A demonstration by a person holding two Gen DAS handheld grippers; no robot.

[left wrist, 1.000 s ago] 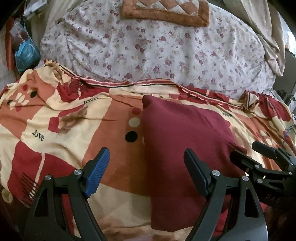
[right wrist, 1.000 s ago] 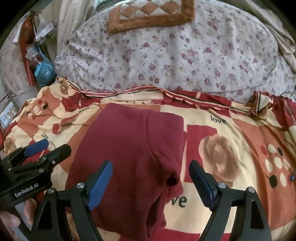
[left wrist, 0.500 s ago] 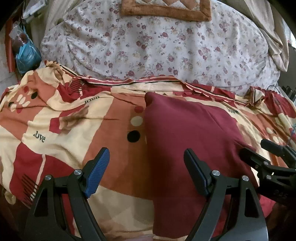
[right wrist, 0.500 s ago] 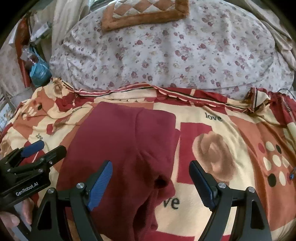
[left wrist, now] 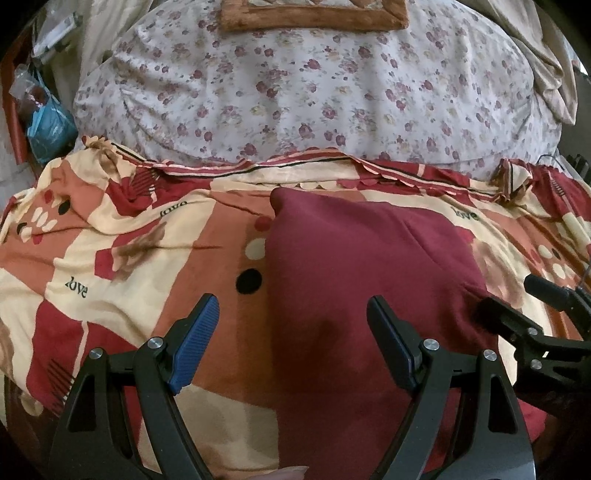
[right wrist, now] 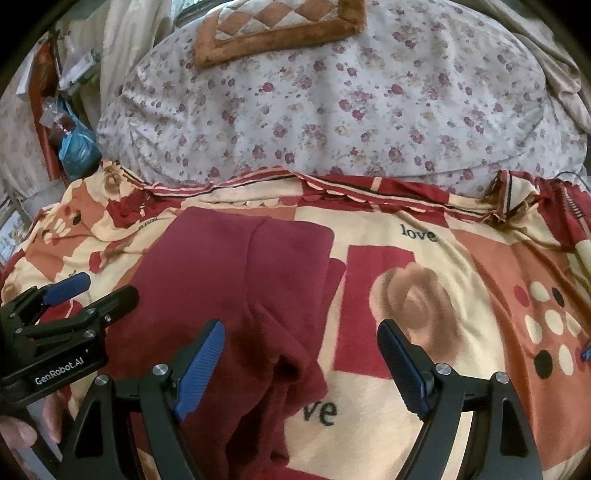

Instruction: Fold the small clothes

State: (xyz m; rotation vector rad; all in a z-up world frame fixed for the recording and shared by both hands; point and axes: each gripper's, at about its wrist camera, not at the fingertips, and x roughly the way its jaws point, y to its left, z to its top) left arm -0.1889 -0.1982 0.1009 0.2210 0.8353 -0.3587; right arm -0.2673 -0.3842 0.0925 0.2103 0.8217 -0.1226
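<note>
Partly hidden, the one maroon garment lies folded on the patterned bedspread, its near end cut off below the frame and behind the tongs. Both tongs stand wide apart with nothing between their pads: the left gripper hangs over the garment's left edge, the right gripper over its right edge, where a dark opening shows. Behind, one flowered quilt bears a brown-bordered cushion, cut off at the top. A blue bag hangs at far left, contents unclear.

Open patterned bedsheet fills the right half of the right wrist frame; the floral quilt bulks across the top, the maroon garment lying centre-left.
</note>
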